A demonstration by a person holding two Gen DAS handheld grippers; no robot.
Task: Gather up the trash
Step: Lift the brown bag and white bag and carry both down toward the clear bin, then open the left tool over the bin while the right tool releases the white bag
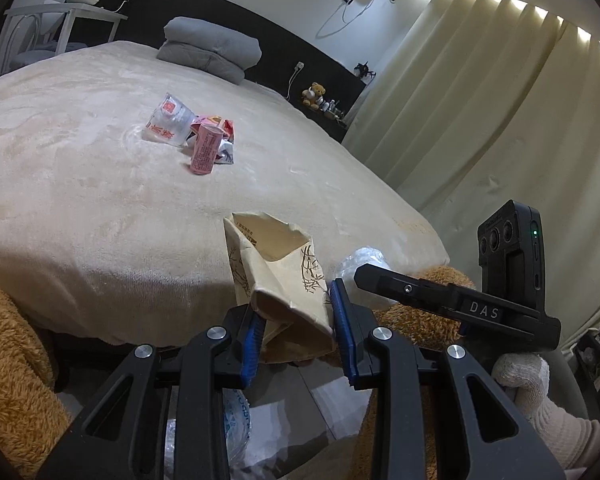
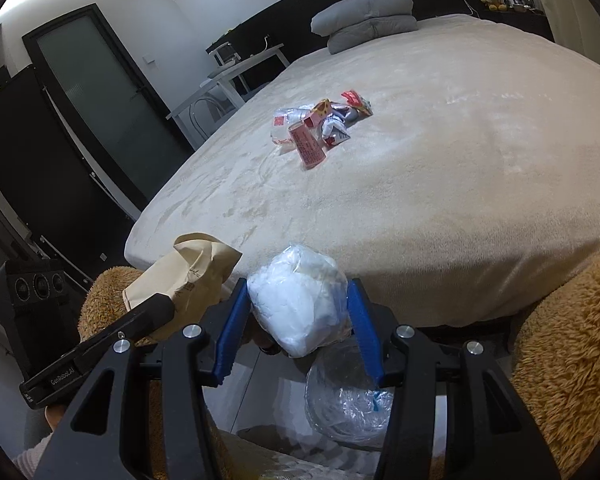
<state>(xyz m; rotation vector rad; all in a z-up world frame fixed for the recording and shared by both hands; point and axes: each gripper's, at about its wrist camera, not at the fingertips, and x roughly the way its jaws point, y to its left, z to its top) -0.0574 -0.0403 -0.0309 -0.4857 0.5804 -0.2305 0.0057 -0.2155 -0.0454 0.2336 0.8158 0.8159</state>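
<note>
In the left wrist view, the left gripper has its jaws closed on a creased tan paper bag, mouth up, likely carried off for disposal; more wrappers lie on the plush cream bed. In the right wrist view, the right gripper pinches, part-open, a soft white plastic-wrapped bundle above a crinkly clear bag.

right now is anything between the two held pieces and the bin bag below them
Nothing visible. The paper bag in the left gripper and the white plastic-wrapped wad in the right gripper hang past the bed edge, with the clear bag below.
</note>
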